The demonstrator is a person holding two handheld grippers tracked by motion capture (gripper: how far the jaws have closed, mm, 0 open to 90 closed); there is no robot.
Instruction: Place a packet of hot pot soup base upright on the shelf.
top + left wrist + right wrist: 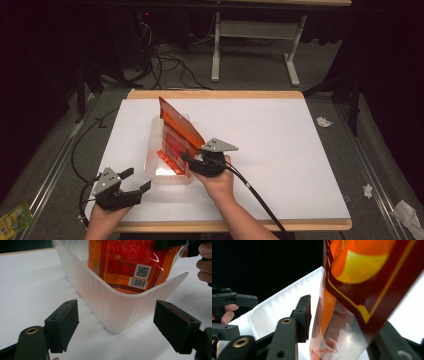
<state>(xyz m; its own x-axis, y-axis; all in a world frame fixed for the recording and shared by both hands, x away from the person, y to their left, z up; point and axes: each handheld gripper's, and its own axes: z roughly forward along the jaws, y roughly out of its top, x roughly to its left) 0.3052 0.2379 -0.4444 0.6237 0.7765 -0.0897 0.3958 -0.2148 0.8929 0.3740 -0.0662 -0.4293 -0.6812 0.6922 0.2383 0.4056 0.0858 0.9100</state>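
Barcode on orange packet [138, 283]

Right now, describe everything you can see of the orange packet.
The orange packet is a flat, glossy plastic pouch with red panels, printed text, a barcode and a QR code. It stands tilted in the clear plastic tub, bottom edge inside, top rising beyond the rim. The right gripper has its jaws either side of the packet's edge.

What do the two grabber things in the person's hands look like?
Each is a black two-jaw gripper, left gripper and right gripper, with a grey three-cornered plate on top and a black cable trailing off. The left gripper's view shows blocky black pads and a brass-coloured ring in the frame. The person's forearms are bare, with no sleeves showing.
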